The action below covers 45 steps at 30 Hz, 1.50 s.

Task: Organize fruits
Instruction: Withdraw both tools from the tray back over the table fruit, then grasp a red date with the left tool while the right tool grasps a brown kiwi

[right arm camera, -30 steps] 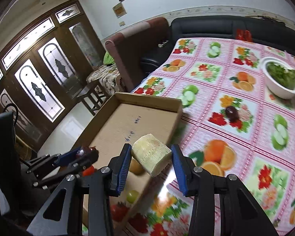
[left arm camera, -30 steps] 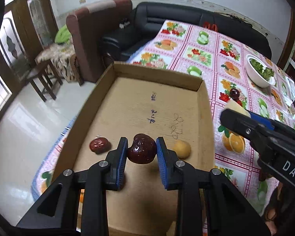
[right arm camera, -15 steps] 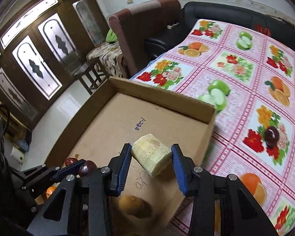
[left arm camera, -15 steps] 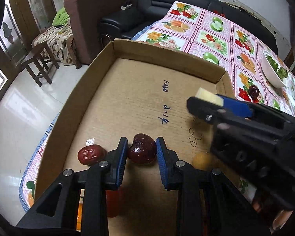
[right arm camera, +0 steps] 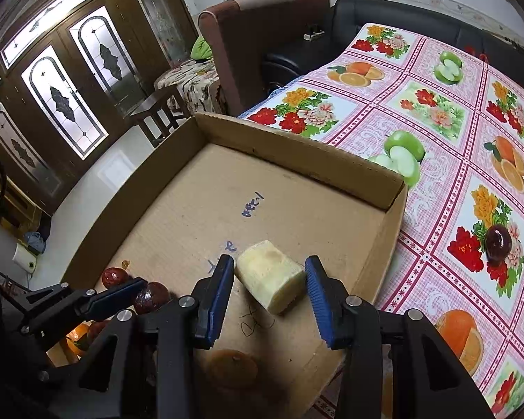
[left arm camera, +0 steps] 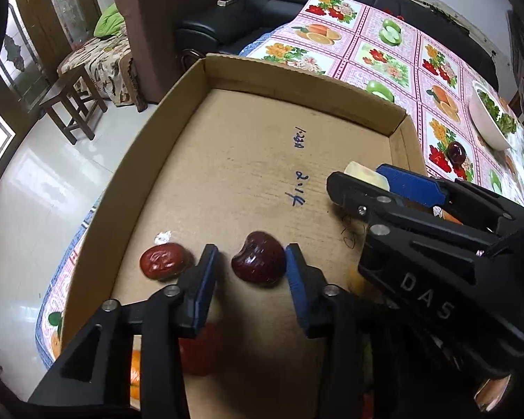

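Both the left gripper [left arm camera: 250,272] and the right gripper [right arm camera: 269,288] have black angular frames, silver screws and ribbed blue pads; "DAS" lettering marks the right one's side.

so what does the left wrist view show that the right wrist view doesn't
Left wrist only: the white bowl of greens on the tablecloth, and the left gripper, jaws opening around the dark red fruit.
Right wrist only: the glass-panelled doors, and the right gripper, jaws opening around the pale yellow chunk.
Both: the cardboard tray, the wrinkled red fruit, the dark fruit on the tablecloth.
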### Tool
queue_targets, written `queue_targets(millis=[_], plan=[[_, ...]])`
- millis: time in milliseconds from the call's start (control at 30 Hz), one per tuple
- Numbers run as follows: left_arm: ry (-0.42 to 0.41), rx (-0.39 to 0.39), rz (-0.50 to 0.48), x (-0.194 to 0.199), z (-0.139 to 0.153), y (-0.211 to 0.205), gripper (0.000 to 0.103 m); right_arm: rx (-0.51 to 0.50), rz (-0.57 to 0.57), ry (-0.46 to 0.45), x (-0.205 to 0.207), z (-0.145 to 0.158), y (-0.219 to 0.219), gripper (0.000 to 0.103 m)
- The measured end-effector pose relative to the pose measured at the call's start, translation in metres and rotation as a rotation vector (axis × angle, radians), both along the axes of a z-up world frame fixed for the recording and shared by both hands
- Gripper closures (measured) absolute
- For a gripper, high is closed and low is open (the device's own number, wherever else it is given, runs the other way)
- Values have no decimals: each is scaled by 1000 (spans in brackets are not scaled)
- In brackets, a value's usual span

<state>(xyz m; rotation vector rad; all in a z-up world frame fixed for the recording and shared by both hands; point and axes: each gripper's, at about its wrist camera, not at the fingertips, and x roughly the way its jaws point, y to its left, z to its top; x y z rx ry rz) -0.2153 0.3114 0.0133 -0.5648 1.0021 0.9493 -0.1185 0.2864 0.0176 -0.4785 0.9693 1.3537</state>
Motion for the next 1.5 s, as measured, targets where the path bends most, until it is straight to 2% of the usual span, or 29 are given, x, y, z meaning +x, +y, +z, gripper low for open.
queue_targets(millis=[133,233,367,567,767,967,1267,1500], plan=[[-7,34,9,-8,12,-11,65,24,-14,9,3,7,-11,53],[-23,78,14,-15,27,-24,52,51,-31,30,7,17,-25,53],[-41,130,4,-19,46,-41,51,92,-59,48,11,33,-49,53],[-63,126,-55,-16,58,-67,51,150,-102,56,13,57,-91,46],[-73,99,-126,-8,61,-97,51,160,-151,30,18,71,-141,44],[-64,96,-192,3,62,-123,51,149,-225,18,32,70,-191,42],[-42,88,-326,21,60,-171,51,84,-359,23,55,50,-268,42],[-18,79,-393,32,57,-196,51,74,-428,35,67,43,-303,42]])
